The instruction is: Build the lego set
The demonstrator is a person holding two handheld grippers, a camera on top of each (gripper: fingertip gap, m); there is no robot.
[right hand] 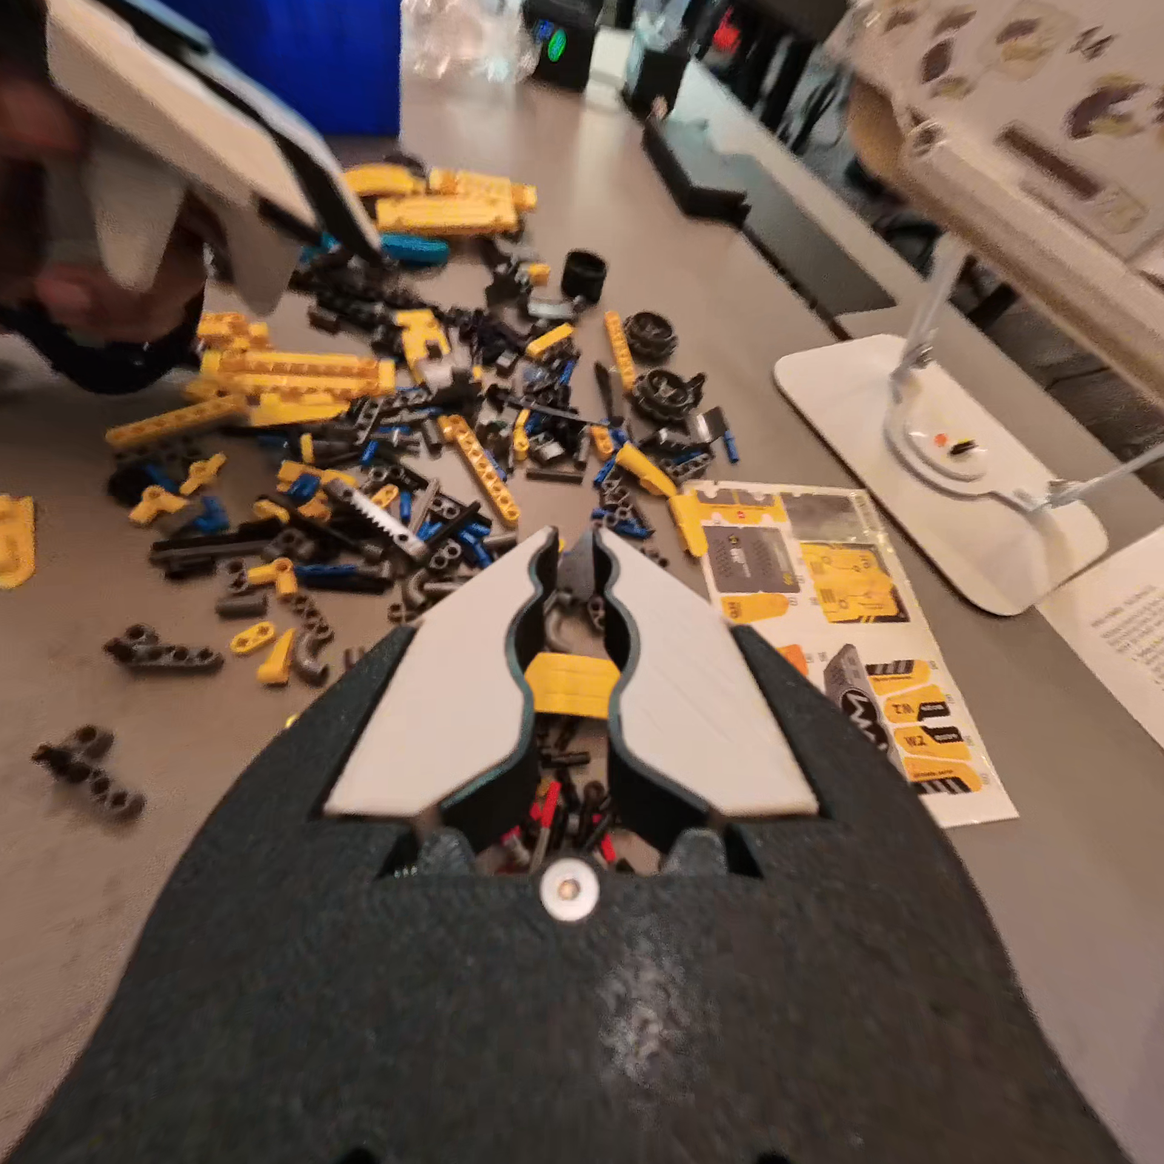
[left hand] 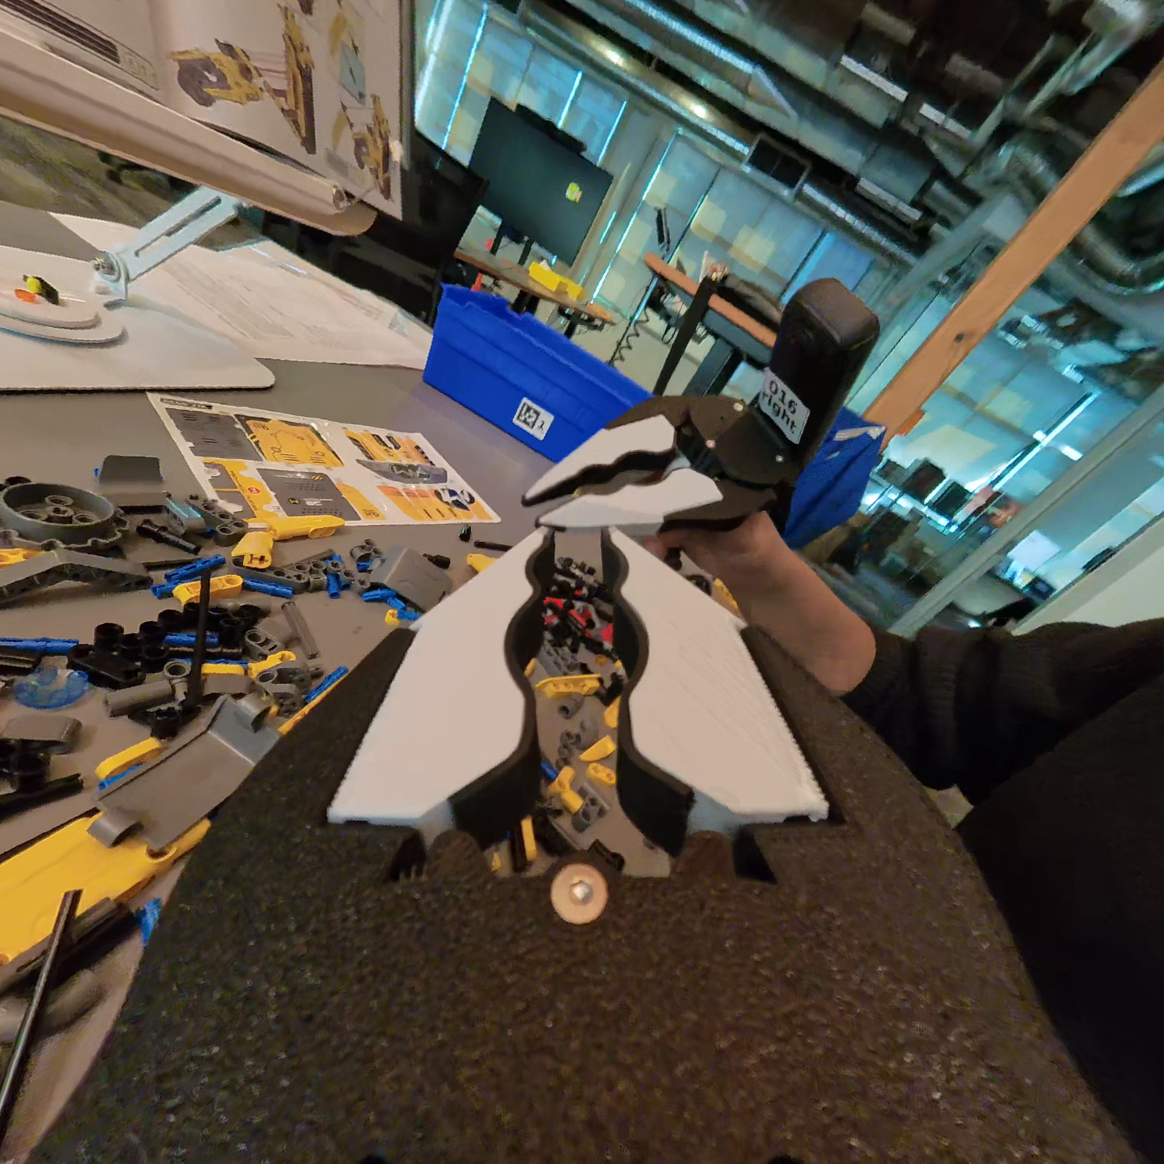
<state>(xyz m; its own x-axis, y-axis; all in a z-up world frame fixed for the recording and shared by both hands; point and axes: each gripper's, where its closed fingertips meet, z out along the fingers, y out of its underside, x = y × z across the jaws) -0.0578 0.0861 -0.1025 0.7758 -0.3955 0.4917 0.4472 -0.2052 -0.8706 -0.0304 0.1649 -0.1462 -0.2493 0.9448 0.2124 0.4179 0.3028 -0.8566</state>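
Currently the right gripper (right hand: pixel 576 535) pinches a small, light, stiff yellow brick piece (right hand: pixel 572 685) mid-jaw, while the left gripper (left hand: pixel 578 535), jaws narrowly parted, holds nothing above scattered building pieces (left hand: pixel 208 630).
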